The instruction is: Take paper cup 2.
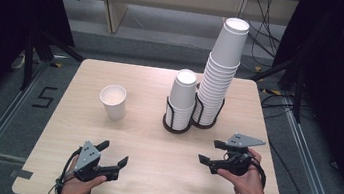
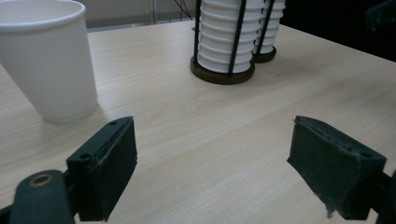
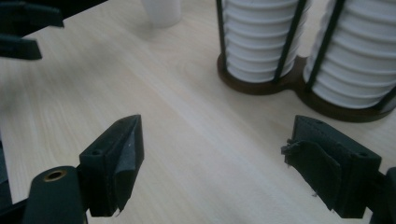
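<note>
A single white paper cup (image 1: pixel 113 102) stands upright on the left half of the wooden table (image 1: pixel 149 175). Right of it stand a short stack of white cups (image 1: pixel 181 101) and a tall stack (image 1: pixel 221 68), each in a black wire holder. My left gripper (image 1: pixel 114 153) is near the front edge, open and empty, pointing toward the far right. In the left gripper view its jaws (image 2: pixel 212 154) frame bare wood, with the single cup (image 2: pixel 46 60) ahead on the left. My right gripper (image 1: pixel 209 151), open and empty, sits front right of the holders; the short stack (image 3: pixel 259 37) and tall stack (image 3: pixel 355 60) are close ahead.
The two round dark holder bases (image 1: pixel 191 125) touch each other. Bare wood lies between the grippers and the cups. Cables (image 1: pixel 267 44) trail on the floor behind the table, and the table's front edge is just under both hands.
</note>
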Available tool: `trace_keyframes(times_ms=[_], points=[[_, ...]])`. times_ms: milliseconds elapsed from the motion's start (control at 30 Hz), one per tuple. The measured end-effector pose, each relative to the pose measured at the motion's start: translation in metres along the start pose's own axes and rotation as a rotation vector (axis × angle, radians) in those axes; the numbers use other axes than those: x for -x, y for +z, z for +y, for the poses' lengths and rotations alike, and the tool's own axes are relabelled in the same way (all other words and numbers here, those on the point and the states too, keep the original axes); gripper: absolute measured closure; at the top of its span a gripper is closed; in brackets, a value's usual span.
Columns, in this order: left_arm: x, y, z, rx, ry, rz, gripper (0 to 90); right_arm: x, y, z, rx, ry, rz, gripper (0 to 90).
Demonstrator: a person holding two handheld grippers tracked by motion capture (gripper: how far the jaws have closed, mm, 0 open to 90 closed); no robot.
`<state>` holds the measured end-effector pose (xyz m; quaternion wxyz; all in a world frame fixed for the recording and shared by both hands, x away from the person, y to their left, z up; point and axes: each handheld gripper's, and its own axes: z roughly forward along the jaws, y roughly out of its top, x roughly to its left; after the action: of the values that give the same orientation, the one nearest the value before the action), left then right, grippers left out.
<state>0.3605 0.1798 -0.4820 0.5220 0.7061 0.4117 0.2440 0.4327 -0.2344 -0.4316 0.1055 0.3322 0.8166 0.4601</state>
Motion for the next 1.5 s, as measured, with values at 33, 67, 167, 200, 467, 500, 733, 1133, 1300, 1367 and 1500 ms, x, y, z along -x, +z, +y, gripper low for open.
trace_keyframes(times_ms=[33,67,167,200,467,500,733,1133,1300,1367,1500], points=[[0.001,0.0,-0.001,0.01,-0.003,-0.004,14.4,0.001,-0.002,0.002,0.006,0.004,-0.009,19.0],[0.002,-0.001,-0.002,0.005,0.001,-0.001,14.4,0.002,-0.005,0.004,0.014,0.018,-0.011,19.0],[0.007,-0.003,-0.006,-0.009,0.015,-0.003,14.4,0.006,-0.013,0.012,0.039,0.033,-0.032,18.5],[0.008,-0.002,-0.007,-0.007,0.018,-0.013,14.4,0.008,-0.016,0.015,0.048,0.042,-0.045,18.3],[0.014,-0.002,-0.013,-0.005,0.019,-0.045,14.4,0.029,-0.034,0.041,0.127,0.06,-0.129,16.4],[0.014,-0.003,-0.013,-0.015,0.031,-0.038,14.4,0.03,-0.035,0.045,0.152,0.065,-0.13,16.2],[0.014,0.0,-0.014,-0.013,0.033,-0.035,14.4,0.041,-0.048,0.079,0.197,0.047,-0.188,15.8],[0.014,0.0,-0.014,-0.016,0.034,-0.044,14.4,0.065,-0.057,0.136,0.247,0.051,-0.212,15.5],[0.014,0.003,-0.015,-0.005,0.035,-0.056,14.4,0.071,-0.061,0.159,0.275,0.049,-0.223,15.5],[0.014,0.002,-0.015,-0.009,0.04,-0.058,14.4,0.073,-0.062,0.168,0.288,0.041,-0.226,15.5],[0.015,0.003,-0.015,-0.014,0.046,-0.057,14.4,0.073,-0.063,0.185,0.291,0.04,-0.244,15.5]])
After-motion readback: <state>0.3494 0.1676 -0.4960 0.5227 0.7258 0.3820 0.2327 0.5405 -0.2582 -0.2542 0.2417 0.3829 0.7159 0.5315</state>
